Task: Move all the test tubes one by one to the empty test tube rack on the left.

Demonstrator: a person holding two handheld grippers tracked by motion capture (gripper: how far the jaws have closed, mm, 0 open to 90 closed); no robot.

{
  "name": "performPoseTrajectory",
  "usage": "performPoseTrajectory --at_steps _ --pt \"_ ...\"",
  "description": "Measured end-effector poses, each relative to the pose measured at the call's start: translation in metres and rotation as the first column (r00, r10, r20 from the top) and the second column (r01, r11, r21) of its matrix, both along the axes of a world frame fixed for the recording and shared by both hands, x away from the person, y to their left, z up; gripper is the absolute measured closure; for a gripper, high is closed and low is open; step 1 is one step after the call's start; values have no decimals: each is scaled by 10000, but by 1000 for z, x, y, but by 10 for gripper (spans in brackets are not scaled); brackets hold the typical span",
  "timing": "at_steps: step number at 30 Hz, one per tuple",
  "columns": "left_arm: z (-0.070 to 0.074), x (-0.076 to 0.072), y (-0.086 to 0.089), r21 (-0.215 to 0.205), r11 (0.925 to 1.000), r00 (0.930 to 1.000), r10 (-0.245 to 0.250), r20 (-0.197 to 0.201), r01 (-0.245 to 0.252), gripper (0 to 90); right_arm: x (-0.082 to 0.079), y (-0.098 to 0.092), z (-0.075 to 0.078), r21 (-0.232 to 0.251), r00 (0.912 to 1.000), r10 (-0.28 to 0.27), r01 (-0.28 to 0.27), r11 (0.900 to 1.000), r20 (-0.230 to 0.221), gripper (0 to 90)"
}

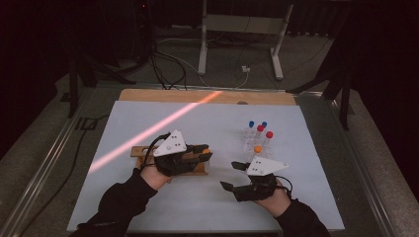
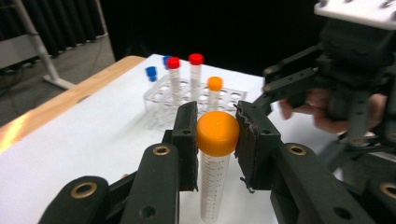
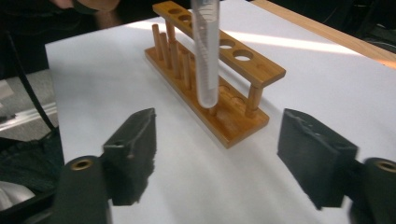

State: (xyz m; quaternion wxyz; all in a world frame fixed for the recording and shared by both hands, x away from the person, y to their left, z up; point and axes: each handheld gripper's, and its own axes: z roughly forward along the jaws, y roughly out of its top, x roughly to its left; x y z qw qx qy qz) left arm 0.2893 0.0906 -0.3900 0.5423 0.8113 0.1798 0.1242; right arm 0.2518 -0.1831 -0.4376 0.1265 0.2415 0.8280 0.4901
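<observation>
My left gripper (image 2: 217, 122) is shut on the orange cap of a clear graduated tube (image 2: 215, 186), which hangs upright from the jaws. In the high view the left gripper (image 1: 205, 154) is over the right end of a wooden rack (image 1: 141, 150). The right gripper view shows the tube (image 3: 207, 56) hanging in front of the wooden rack's (image 3: 252, 70) top rail, outside its holes, tip low near the base. My right gripper (image 3: 219, 144) is open with nothing between its jaws. It sits to the right of the rack (image 1: 232, 176), jaws pointing left.
A clear plastic rack (image 1: 257, 140) at the right middle holds tubes with red, blue and orange caps; it also stands behind the held tube (image 2: 161, 100). White paper (image 1: 148, 197) covers the table, with a wooden strip (image 1: 148, 95) along its far edge.
</observation>
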Motion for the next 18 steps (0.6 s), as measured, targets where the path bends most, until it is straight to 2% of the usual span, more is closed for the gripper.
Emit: performPoseTrajectory --at_steps 2,6,9,12,13,18 --pt "-1 3 1 173 9998 9999 132 86 -133 718 -1 -1 1 159 9999 -166 165 9997 21 180" --pt "2 8 10 -23 9993 9993 375 41 -375 718 -2 -2 2 285 9999 -126 127 9995 -37 138" --pt "6 12 15 -62 9984 9983 568 105 -567 718 -1 -4 2 391 9999 74 -68 9992 -140 60" --pt "11 17 18 -124 9971 9971 747 155 -745 718 -1 -4 3 425 9999 38 -33 9991 -130 28" --pt "12 18 19 -157 9966 9964 817 208 -814 718 -1 -6 4 483 9996 100 -88 9988 -249 3" --pt "17 28 25 -186 9936 9934 1121 244 -1117 718 -1 -7 5 482 9998 -51 60 9988 -187 0"
